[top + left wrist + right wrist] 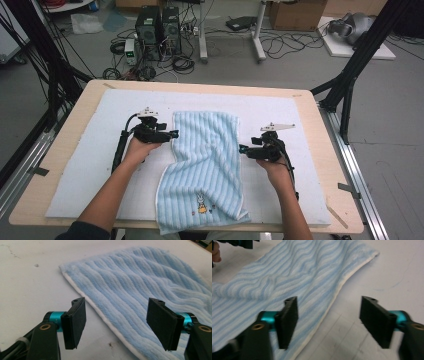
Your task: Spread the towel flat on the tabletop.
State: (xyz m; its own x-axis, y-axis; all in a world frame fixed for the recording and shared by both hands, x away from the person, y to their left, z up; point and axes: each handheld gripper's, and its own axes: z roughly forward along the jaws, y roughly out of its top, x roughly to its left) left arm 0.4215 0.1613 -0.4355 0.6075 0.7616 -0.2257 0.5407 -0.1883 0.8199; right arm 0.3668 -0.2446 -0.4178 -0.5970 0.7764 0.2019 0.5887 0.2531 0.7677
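Here a light-blue striped towel point(204, 170) lies rumpled in the middle of the high view, on the white mat point(90, 165) covering the desk point(60, 150), its near end hanging over the desk's front edge. It looks soft, light and limp, so it should sag and fold wherever lifted; the white-hemmed side edges seem the best places to pinch. The left gripper point(173, 134) and right gripper point(241, 148) flank it, jaws apart and holding nothing. No containers are in sight.
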